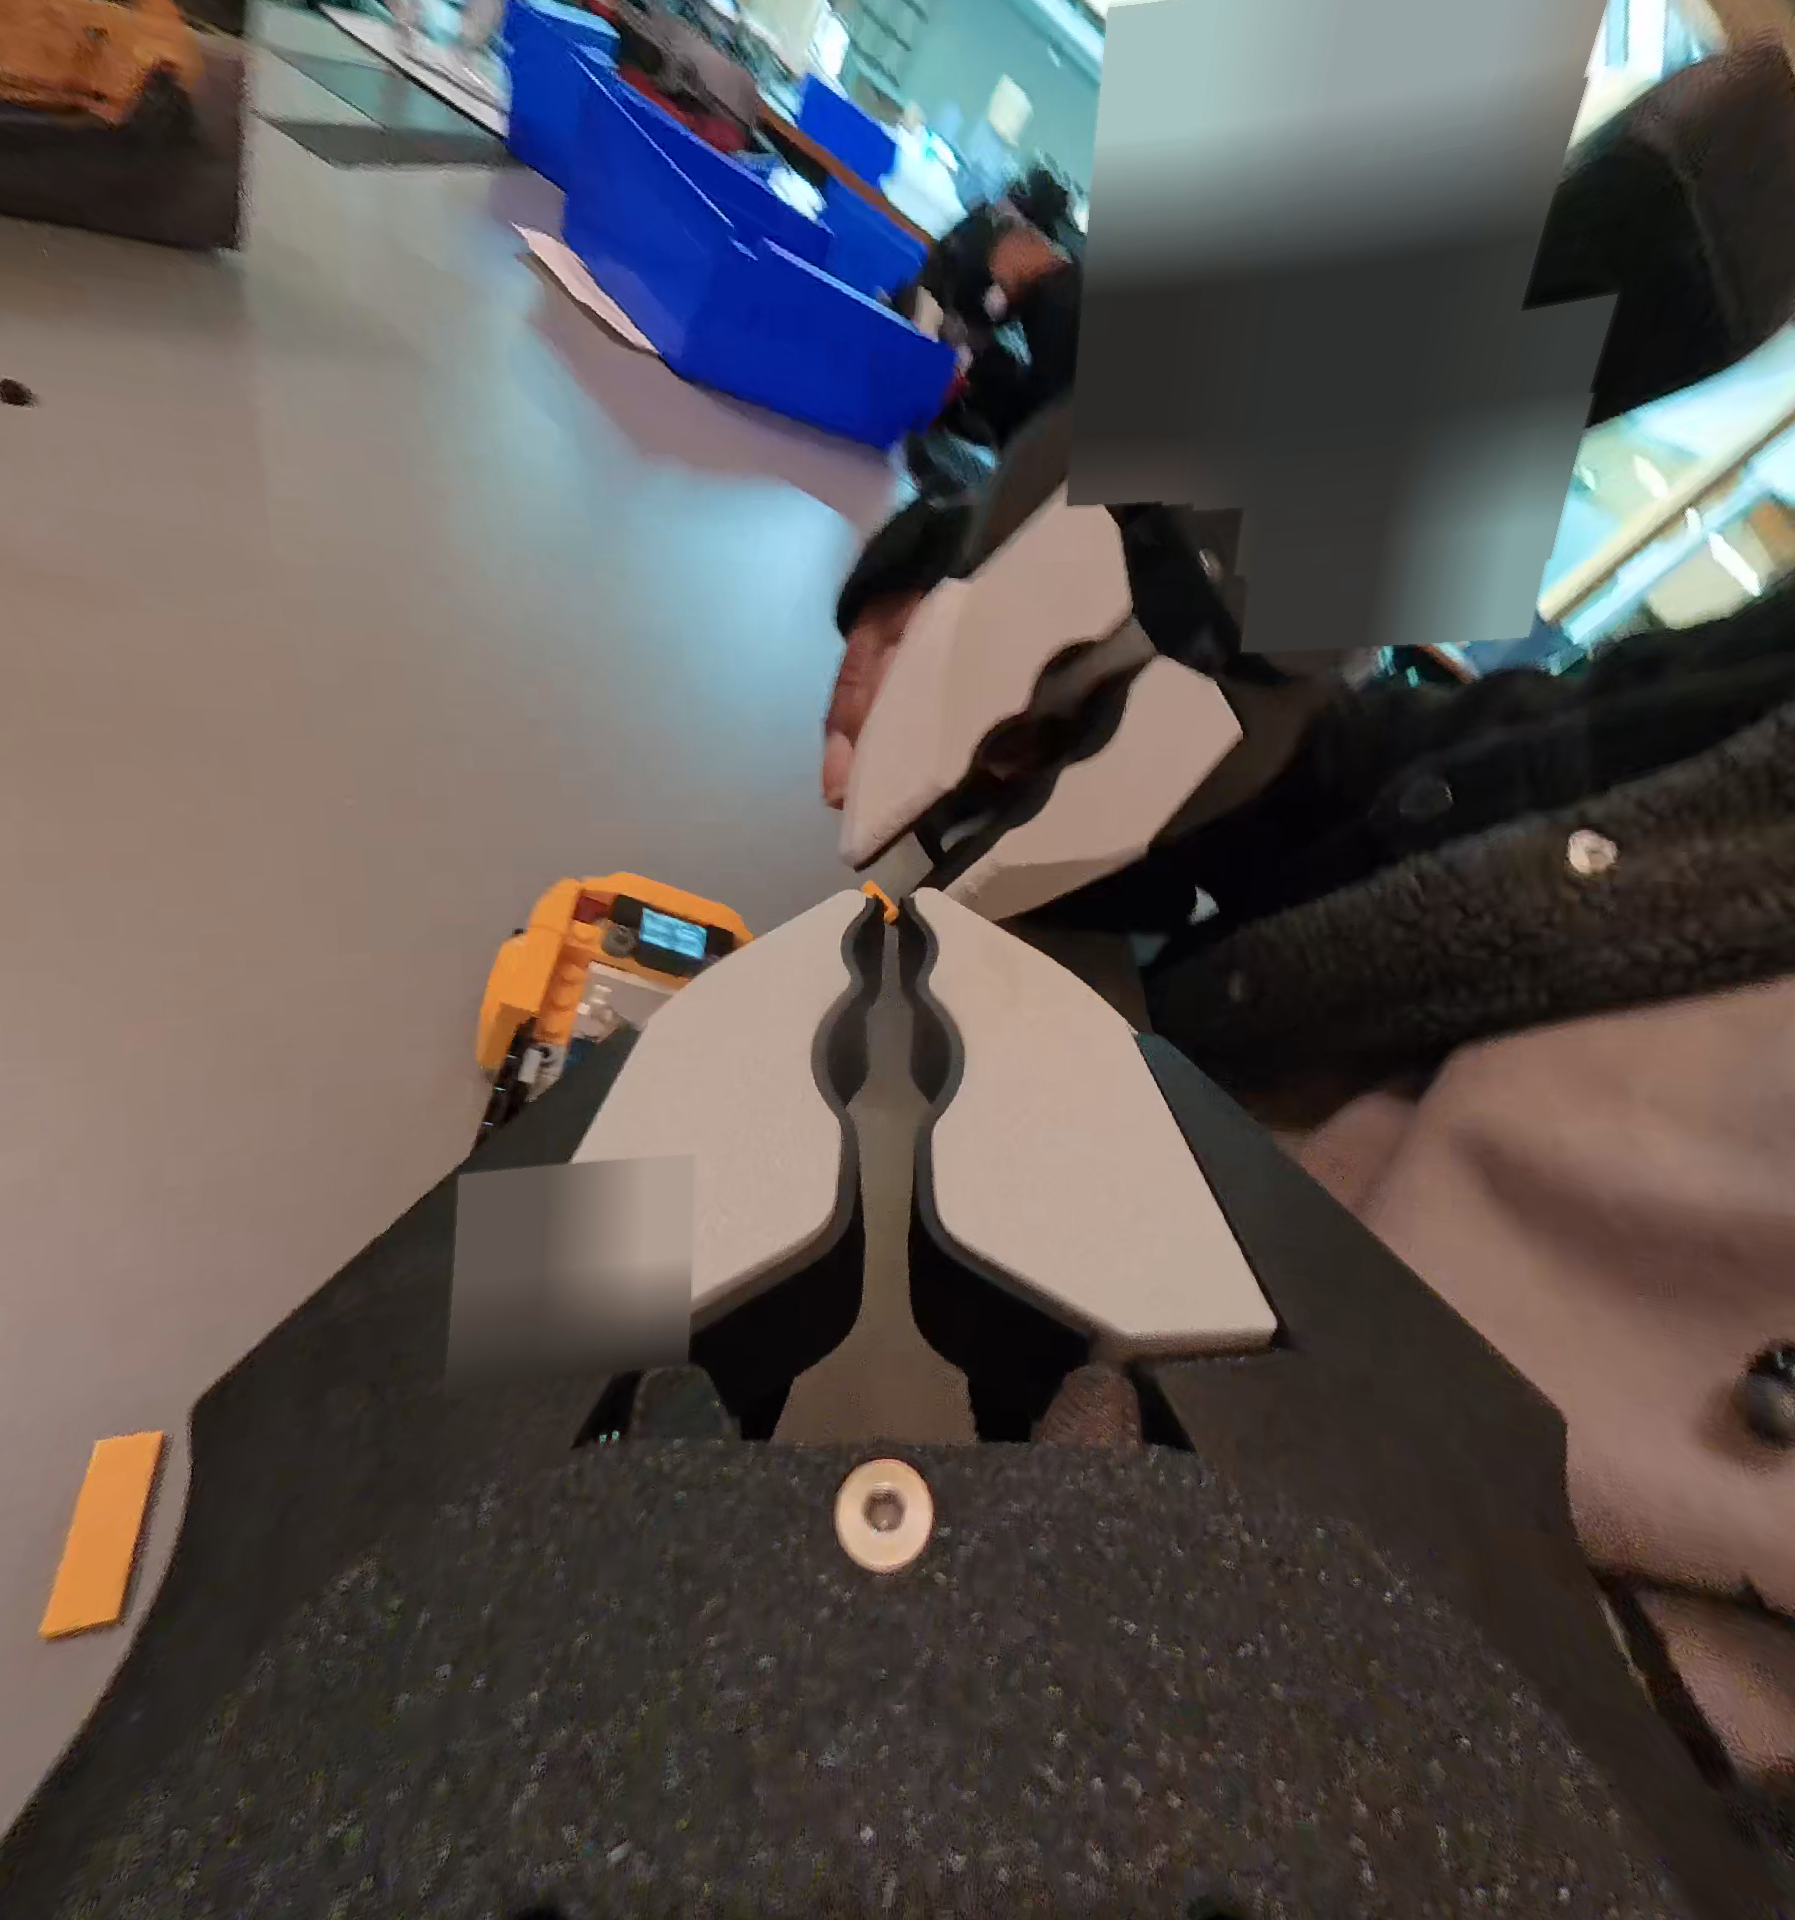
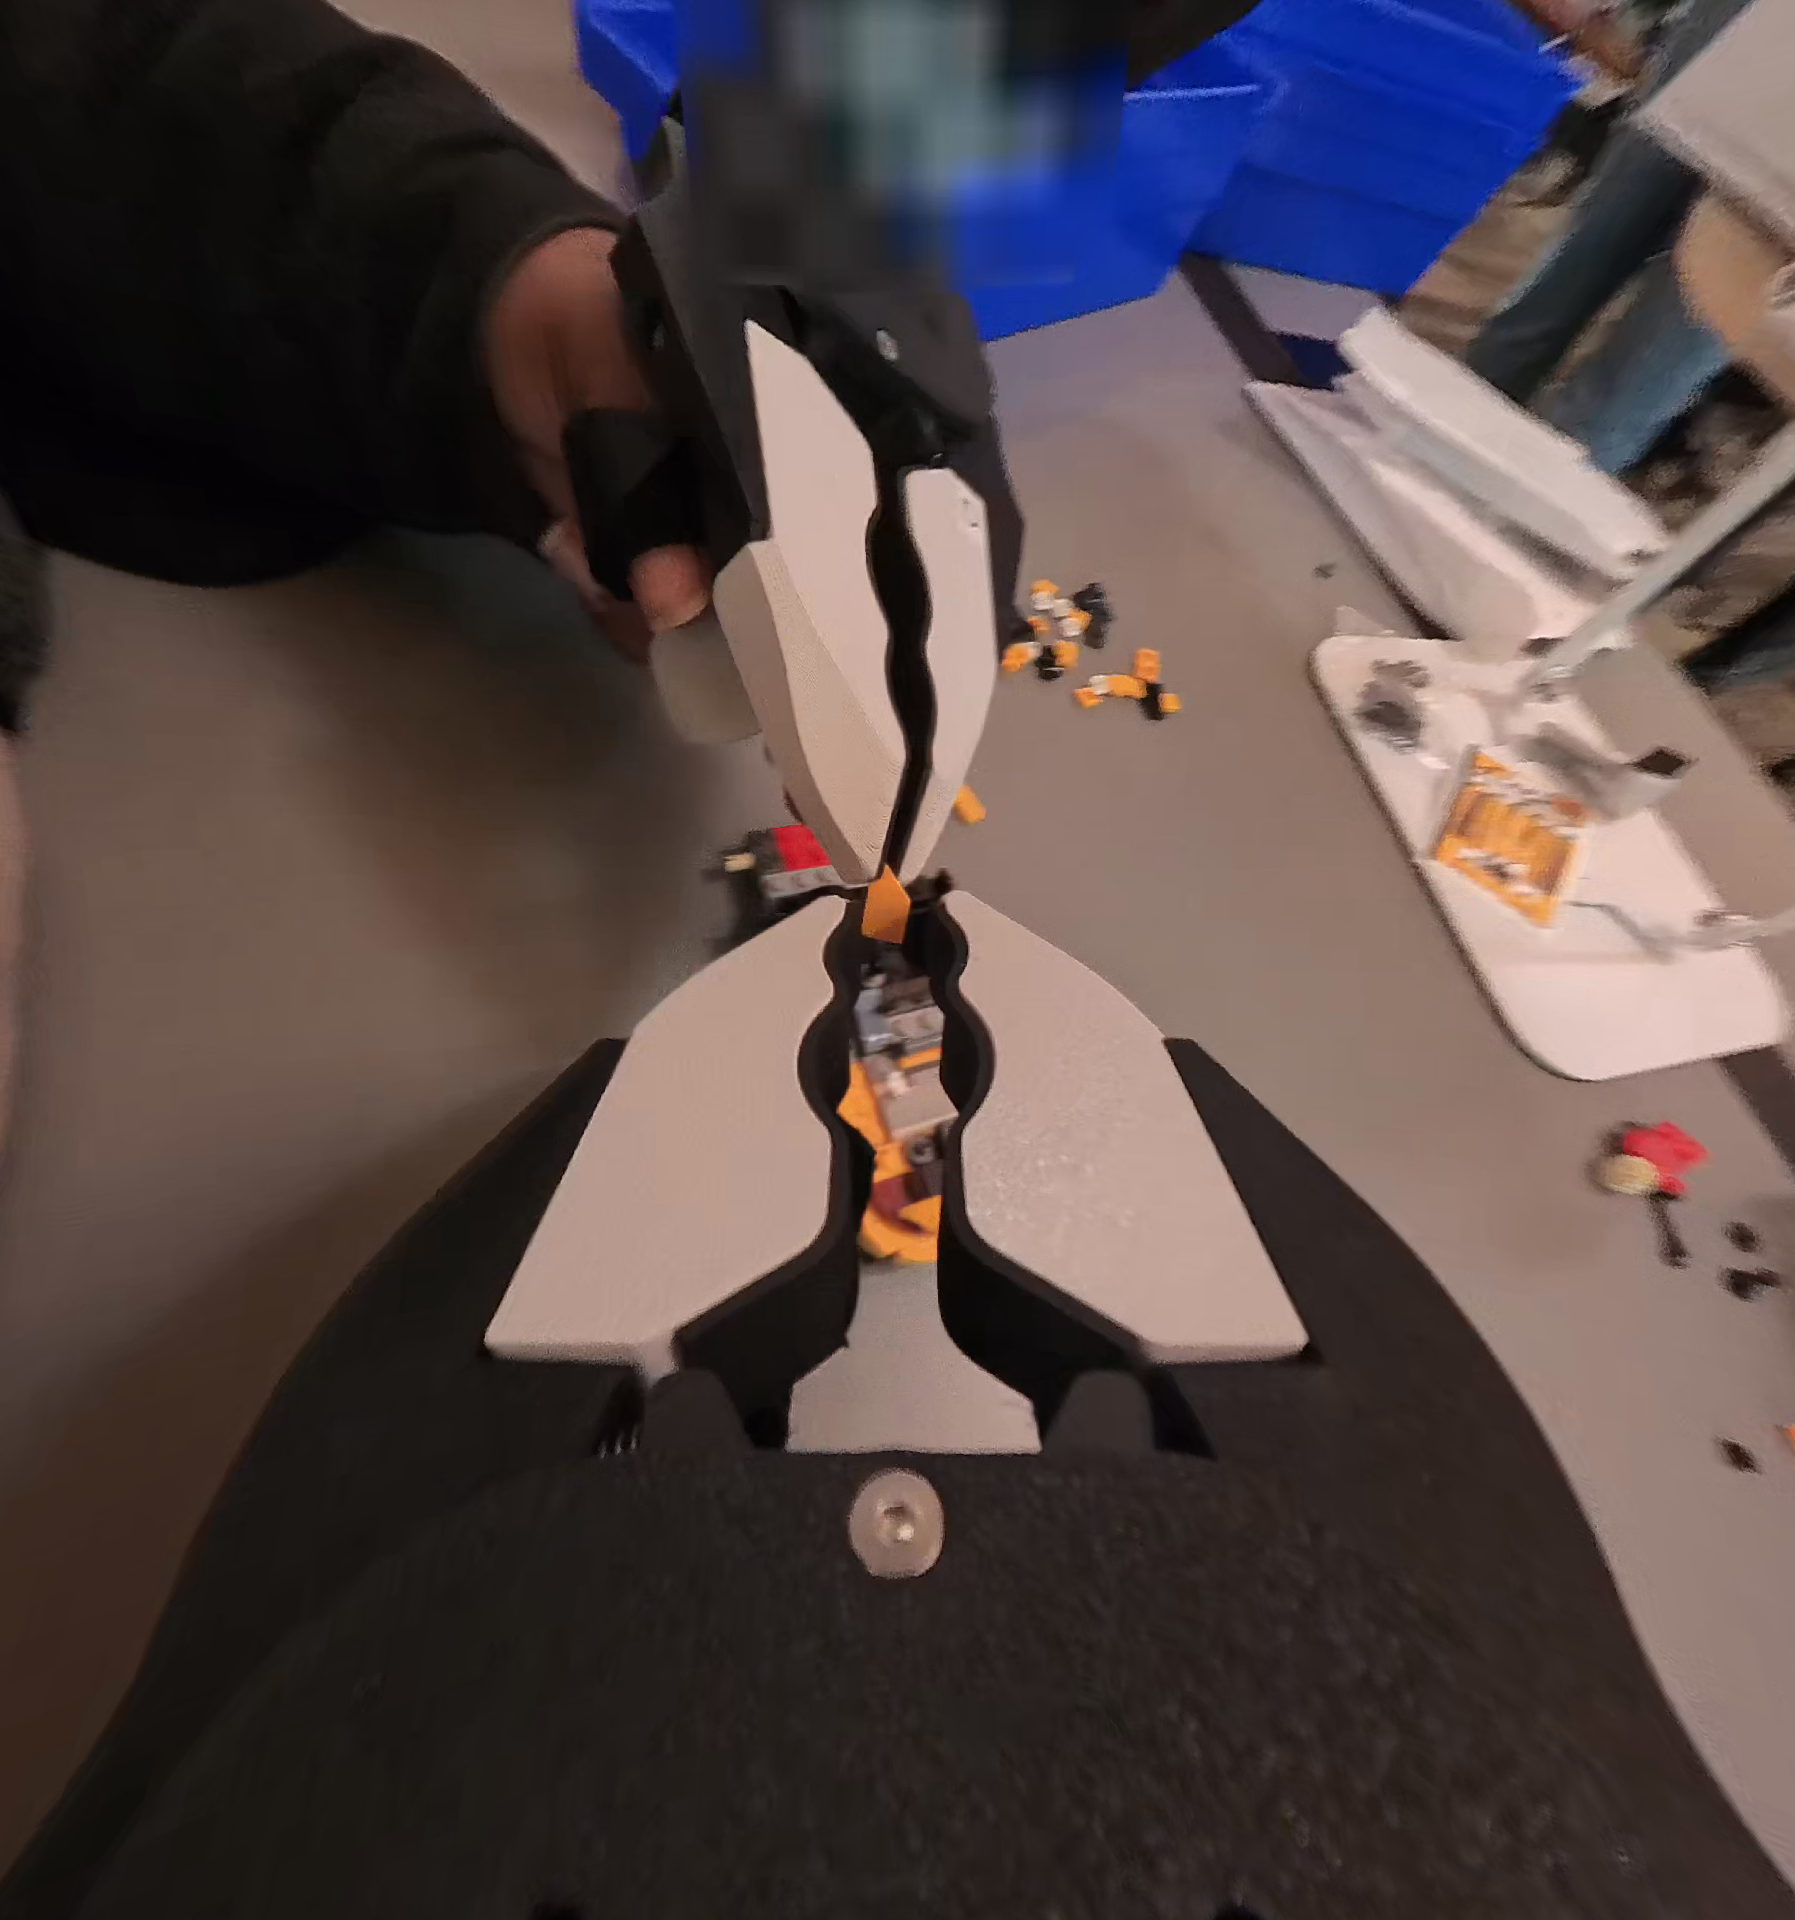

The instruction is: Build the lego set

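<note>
A small orange Lego piece (image 1: 880, 900) sits pinched at the tips of my left gripper (image 1: 888, 906), which is shut on it. My right gripper (image 2: 888, 909) meets it tip to tip and is shut on the same orange piece (image 2: 885, 906). The right gripper (image 1: 908, 878) shows in the left wrist view coming in from the upper right. The left gripper (image 2: 888, 868) shows in the right wrist view coming down from above. Both are held above the table. The partly built orange Lego car (image 1: 602, 966) lies on the table beneath, also seen between my right fingers (image 2: 898, 1091).
A flat orange tile (image 1: 103, 1532) lies at the left. Loose orange and black pieces (image 2: 1080, 644) are scattered farther back. A white tray (image 2: 1651, 997) with a booklet is at the right, with a red piece (image 2: 1657, 1153) near it. Blue bins (image 1: 747, 260) and the set's box (image 1: 72, 104) stand behind. Only a small space, under 4 cm, lies between the two pairs of fingers.
</note>
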Action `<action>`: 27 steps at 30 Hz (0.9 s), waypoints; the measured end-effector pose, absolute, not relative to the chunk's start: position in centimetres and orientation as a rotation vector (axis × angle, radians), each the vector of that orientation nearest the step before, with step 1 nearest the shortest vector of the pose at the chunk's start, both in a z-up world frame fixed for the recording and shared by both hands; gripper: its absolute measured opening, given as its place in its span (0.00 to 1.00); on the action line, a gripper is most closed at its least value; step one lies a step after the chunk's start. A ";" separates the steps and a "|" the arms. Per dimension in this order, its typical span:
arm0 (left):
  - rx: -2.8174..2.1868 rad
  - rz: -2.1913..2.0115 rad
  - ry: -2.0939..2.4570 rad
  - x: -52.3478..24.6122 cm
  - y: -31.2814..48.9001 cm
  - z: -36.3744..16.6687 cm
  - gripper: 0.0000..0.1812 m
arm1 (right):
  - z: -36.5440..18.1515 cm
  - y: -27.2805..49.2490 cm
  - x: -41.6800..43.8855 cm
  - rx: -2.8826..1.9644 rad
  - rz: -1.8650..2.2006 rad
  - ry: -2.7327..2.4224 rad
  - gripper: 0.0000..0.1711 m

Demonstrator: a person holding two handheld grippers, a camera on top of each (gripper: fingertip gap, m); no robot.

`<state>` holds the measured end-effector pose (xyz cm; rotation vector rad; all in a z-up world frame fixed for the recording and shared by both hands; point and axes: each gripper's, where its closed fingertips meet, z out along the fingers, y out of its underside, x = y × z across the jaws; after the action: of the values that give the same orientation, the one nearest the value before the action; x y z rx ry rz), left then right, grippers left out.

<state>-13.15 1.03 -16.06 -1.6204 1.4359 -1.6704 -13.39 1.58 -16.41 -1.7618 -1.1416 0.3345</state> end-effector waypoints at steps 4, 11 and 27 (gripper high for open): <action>-1.522 -1.565 1.660 -14.0 -0.2 -16.9 0.01 | -16.9 0.3 -13.7 -1.859 0.621 -1.176 0.08; -1.400 -1.416 1.882 -14.9 -2.1 -17.7 0.01 | -18.1 -1.3 -14.9 -1.935 0.863 -1.259 0.06; -1.301 -1.518 1.539 -13.9 -0.1 -13.4 0.07 | -11.5 0.9 -13.2 -1.581 1.171 -0.673 0.00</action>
<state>-13.94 -0.06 -13.45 -1.3012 1.5387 -1.5182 -13.23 0.90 -11.47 -1.5814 -0.6730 1.1705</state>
